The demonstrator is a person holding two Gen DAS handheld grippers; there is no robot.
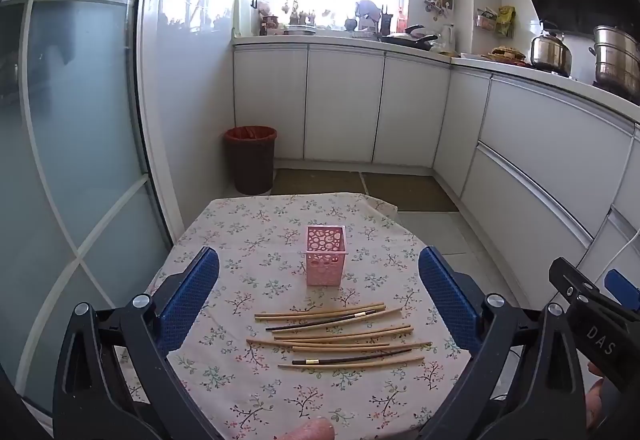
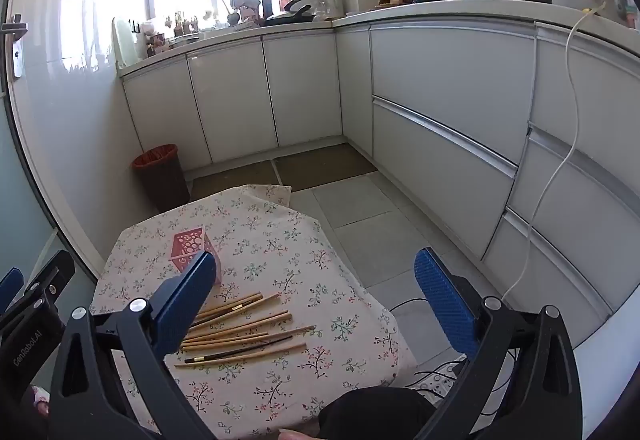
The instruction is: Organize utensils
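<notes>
Both the left gripper and right gripper hover spread wide, empty. Chopsticks lie scattered on the floral tablecloth; beyond them the pink holder looks empty. Sorting appears unstarted.

Left hand-held gripper, black frame with blue ribbed pads, stood fully spread, nothing between the pads, tilted downward. Right hand-held gripper, same build, also spread wide and empty, tilted downward. In the left wrist view the right one showed at the right edge, fingertips of a hand below it.
</notes>
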